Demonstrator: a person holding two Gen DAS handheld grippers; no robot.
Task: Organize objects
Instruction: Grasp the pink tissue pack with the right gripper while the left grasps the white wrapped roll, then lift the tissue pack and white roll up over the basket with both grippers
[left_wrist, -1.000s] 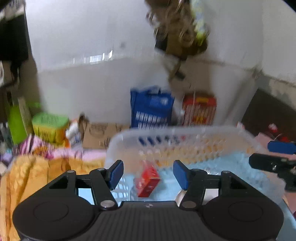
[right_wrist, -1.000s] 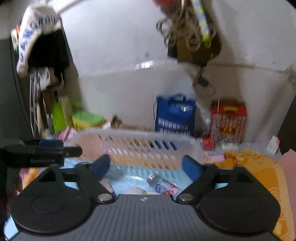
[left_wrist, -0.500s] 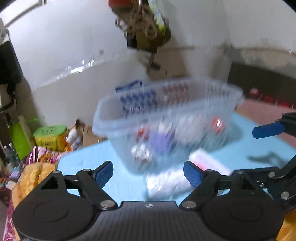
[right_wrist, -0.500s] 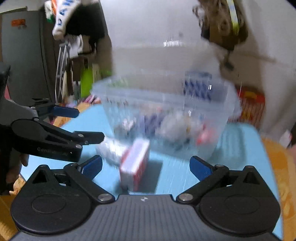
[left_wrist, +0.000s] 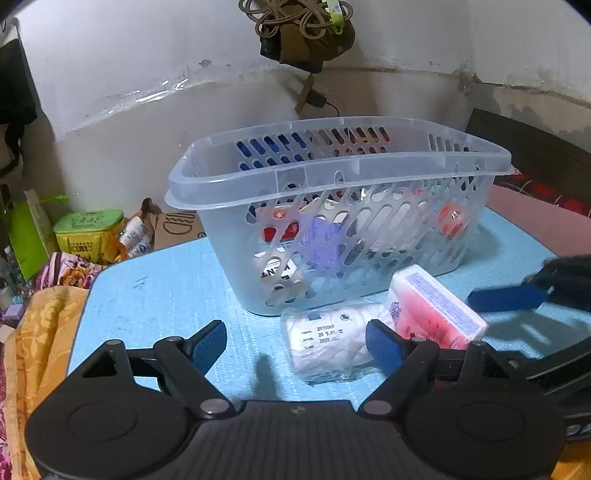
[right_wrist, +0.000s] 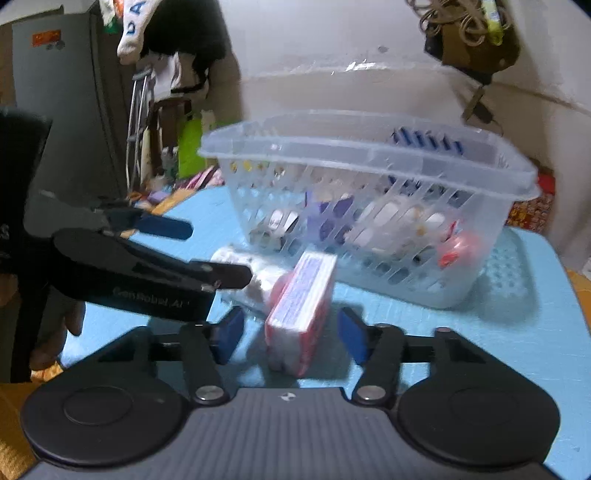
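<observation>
The pink-and-white box (right_wrist: 301, 314) stands on edge on the blue counter (left_wrist: 159, 295), just at the 6 o'clock side of the clear slotted basket (left_wrist: 332, 206), and it sits between the pads of my right tongs (right_wrist: 290, 334). Those tongs are closing; a gap shows on each side of the box, so the pads are not pressing it.

Going from the left in my left wrist view: at 9 o'clock, off the counter's edge, lie a green-lidded yellow tub (left_wrist: 88, 236) and an orange patterned cloth (left_wrist: 40, 332). My left tongs (left_wrist: 295, 345) stand apart over the counter, nothing gripped. Their right pad is in front of a white wrapped packet (left_wrist: 328, 339) with printed digits, which lies flat on the counter just in front of the basket; whether the pad touches it I cannot tell. Just to the right of the packet, touching it, leans the same pink-and-white box (left_wrist: 436, 314). At 3 o'clock, one blue pad of my right tongs (left_wrist: 506, 297) comes in, blurred.

The basket sits toward 12 o'clock of both tongs, holding several small items seen through its slots: something purple, something red, white pieces. I cannot make them out further.

In my right wrist view my left tongs (right_wrist: 207, 254) reach in from 9 o'clock, their nearer black finger in front of the packet (right_wrist: 251, 273).
</observation>
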